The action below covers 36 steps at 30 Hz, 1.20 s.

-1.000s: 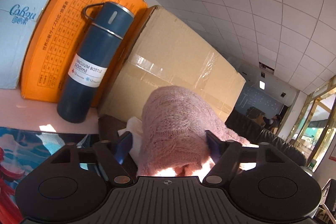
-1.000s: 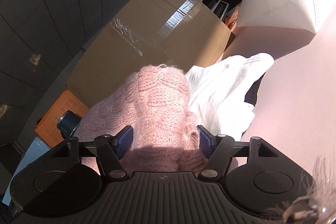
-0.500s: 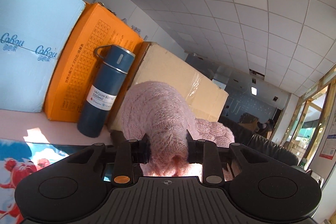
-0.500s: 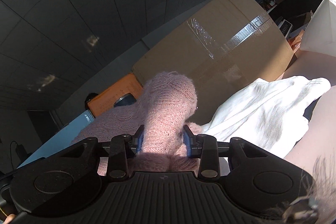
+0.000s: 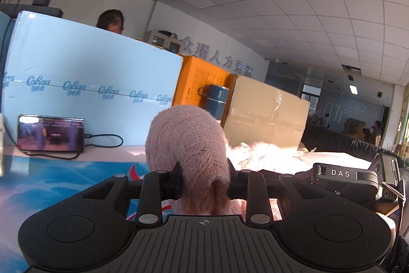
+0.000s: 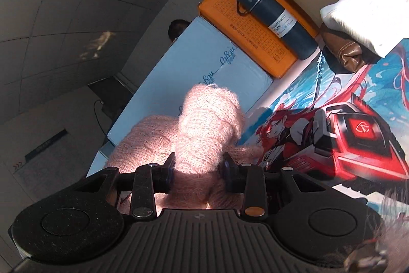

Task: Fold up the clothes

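Between the two fingers of the left gripper [image 5: 204,183] a bunched fold of the pink knit sweater [image 5: 188,145] is pinched tight, the fabric bulging up toward 12 o'clock from the pads and spilling out below them. At 2 o'clock from that grip, more of the pink knit lies in sunlight in front of the brown cardboard box [image 5: 265,117]. Toward 12 o'clock stand the blue vacuum bottle [image 5: 214,101] and the orange box [image 5: 199,83]; at 9 o'clock a phone [image 5: 50,136] leans against the pale blue box [image 5: 89,73].

From the right wrist view, the right gripper [image 6: 199,172] likewise clamps a thick roll of the same sweater [image 6: 207,129], which rises toward 12 o'clock and trails off to 9 o'clock. At 3 o'clock lies the printed mat [image 6: 345,140]; at 1 o'clock, a white garment [image 6: 370,4] rests over a brown leather item [image 6: 345,47].
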Available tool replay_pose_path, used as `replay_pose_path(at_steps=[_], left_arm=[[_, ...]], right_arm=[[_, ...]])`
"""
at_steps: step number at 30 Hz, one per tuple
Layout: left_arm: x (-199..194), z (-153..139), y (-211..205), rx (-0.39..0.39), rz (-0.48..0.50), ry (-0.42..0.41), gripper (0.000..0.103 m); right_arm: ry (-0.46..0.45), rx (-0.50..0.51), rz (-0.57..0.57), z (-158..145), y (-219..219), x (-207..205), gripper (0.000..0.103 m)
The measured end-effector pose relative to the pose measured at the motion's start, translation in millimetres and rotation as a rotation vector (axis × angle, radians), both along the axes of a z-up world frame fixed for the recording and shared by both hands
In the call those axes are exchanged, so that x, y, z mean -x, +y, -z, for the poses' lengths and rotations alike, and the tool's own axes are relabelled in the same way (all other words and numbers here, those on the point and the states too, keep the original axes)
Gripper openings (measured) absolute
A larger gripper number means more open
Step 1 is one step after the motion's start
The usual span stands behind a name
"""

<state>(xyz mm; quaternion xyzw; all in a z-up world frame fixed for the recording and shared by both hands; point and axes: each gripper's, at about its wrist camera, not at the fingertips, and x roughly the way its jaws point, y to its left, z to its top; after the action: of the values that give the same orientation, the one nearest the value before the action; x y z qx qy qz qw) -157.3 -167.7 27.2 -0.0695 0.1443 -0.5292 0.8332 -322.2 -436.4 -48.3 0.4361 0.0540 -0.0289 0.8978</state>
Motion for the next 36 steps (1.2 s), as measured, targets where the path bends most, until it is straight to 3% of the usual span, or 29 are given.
replay_pose_path(at_steps=[4,8,9,10,11,13,15,18,20,23,25,26,28,29,31,33,36], left_arm=[[-2,3,29,-0.044,-0.082,0.039,0.029],[-7,14,35,-0.168,-0.183,0.034,0.034],[-9,18,36,-0.205,-0.217,0.03,0.038],[-9,20,39,-0.227,-0.252,0.019,0.051],[-8,22,40,-0.245,-0.295,0.001,0.067],[-4,20,40,-0.267,-0.41,-0.062,0.086],[5,14,44,-0.235,-0.487,-0.132,0.089],[26,5,47,-0.151,-0.367,-0.239,0.093],[41,3,39,-0.15,-0.179,-0.29,0.098],[56,13,14,-0.232,0.052,-0.291,0.098],[59,23,-9,-0.329,0.095,-0.287,0.098],[61,27,-20,-0.374,0.056,-0.31,0.098],[57,30,-30,-0.413,-0.007,-0.325,0.092],[51,29,-32,-0.415,-0.027,-0.31,0.067],[33,26,-27,-0.395,-0.029,-0.214,0.032],[14,24,-14,-0.348,-0.034,-0.121,0.021],[7,20,10,-0.284,-0.118,-0.102,0.02]], right_arm=[[0.06,0.008,-0.079,7,34,-11,0.034],[0.124,0.016,-0.097,15,50,-17,0.04],[0.13,0.013,-0.095,17,52,-17,0.042],[0.132,0.007,-0.091,18,54,-15,0.045],[0.133,0.001,-0.086,18,55,-13,0.055],[0.126,0.003,-0.069,17,54,-8,0.06],[0.113,0.003,-0.055,13,52,-4,0.065],[0.085,-0.022,-0.077,9,49,-1,0.066],[0.058,-0.058,-0.132,7,49,-4,0.067],[0.01,-0.124,-0.232,5,49,-14,0.068],[-0.027,-0.161,-0.305,3,50,-23,0.068],[-0.043,-0.171,-0.335,0,51,-26,0.068],[-0.066,-0.165,-0.365,-6,53,-28,0.068],[-0.071,-0.143,-0.354,-9,55,-27,0.068],[-0.07,-0.097,-0.322,-14,56,-25,0.075],[-0.007,-0.03,-0.231,-13,53,-22,0.08],[0.158,0.082,-0.11,-6,54,-30,0.08]])
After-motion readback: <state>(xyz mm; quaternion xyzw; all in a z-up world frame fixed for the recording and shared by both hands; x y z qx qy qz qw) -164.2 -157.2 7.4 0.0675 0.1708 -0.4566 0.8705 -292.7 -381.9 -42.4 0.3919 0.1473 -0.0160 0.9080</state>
